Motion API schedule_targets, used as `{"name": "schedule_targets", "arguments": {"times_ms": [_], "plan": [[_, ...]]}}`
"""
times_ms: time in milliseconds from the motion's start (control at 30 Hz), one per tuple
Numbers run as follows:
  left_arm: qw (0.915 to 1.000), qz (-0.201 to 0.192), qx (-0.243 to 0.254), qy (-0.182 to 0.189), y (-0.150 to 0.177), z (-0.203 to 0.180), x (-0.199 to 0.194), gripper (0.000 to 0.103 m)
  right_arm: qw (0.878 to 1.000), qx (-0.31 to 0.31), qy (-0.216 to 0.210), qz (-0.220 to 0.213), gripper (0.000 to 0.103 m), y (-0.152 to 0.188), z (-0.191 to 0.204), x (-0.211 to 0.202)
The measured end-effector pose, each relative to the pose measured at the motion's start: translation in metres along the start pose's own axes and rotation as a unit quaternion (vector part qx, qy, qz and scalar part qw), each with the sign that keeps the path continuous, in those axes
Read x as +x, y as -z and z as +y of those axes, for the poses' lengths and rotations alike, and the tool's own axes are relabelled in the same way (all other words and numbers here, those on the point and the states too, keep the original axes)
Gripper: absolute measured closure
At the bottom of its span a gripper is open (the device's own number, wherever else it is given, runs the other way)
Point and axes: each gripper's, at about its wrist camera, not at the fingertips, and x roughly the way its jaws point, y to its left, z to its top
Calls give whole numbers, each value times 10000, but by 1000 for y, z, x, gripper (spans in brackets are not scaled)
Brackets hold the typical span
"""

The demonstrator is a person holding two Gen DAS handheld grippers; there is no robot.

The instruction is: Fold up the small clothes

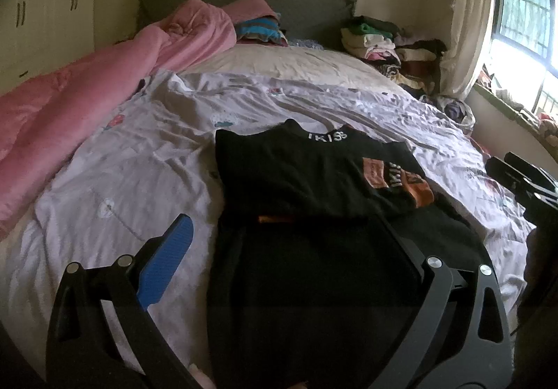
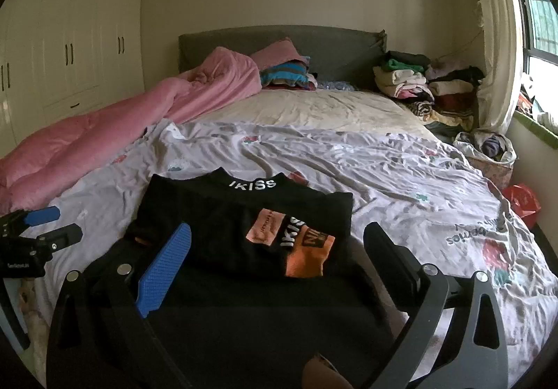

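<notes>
A black shirt (image 1: pixel 307 173) with white "IKISS" at the collar and orange patches lies on the bed sheet (image 1: pixel 139 152), its sides folded in and its lower part running toward the camera. My left gripper (image 1: pixel 282 228) is open above the shirt's lower part, blue pad on the left finger (image 1: pixel 167 263). In the right wrist view the shirt (image 2: pixel 244 225) lies ahead, and my right gripper (image 2: pixel 279 242) is open above its near part. The left gripper (image 2: pixel 52 225) shows at the left edge there. The right gripper (image 1: pixel 519 173) shows at the right edge of the left wrist view.
A pink quilt (image 2: pixel 104 145) lies along the bed's left side. Stacks of folded clothes (image 2: pixel 418 82) sit at the headboard's right. A bag of clothes (image 2: pixel 488 148) and a red bag (image 2: pixel 521 200) stand by the right bed edge. Wardrobe (image 2: pixel 69 51) at left.
</notes>
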Motion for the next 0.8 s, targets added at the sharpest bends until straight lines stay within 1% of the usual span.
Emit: {"name": "schedule_targets", "arguments": {"times_ms": [433, 800], "plan": [[9999, 88, 77, -82, 13, -9, -11, 10, 9999, 60, -43, 77, 4, 17, -14, -14], [9995, 247, 128, -141, 26, -12, -12, 10, 9996, 58, -20, 261, 4, 36, -23, -18]]}}
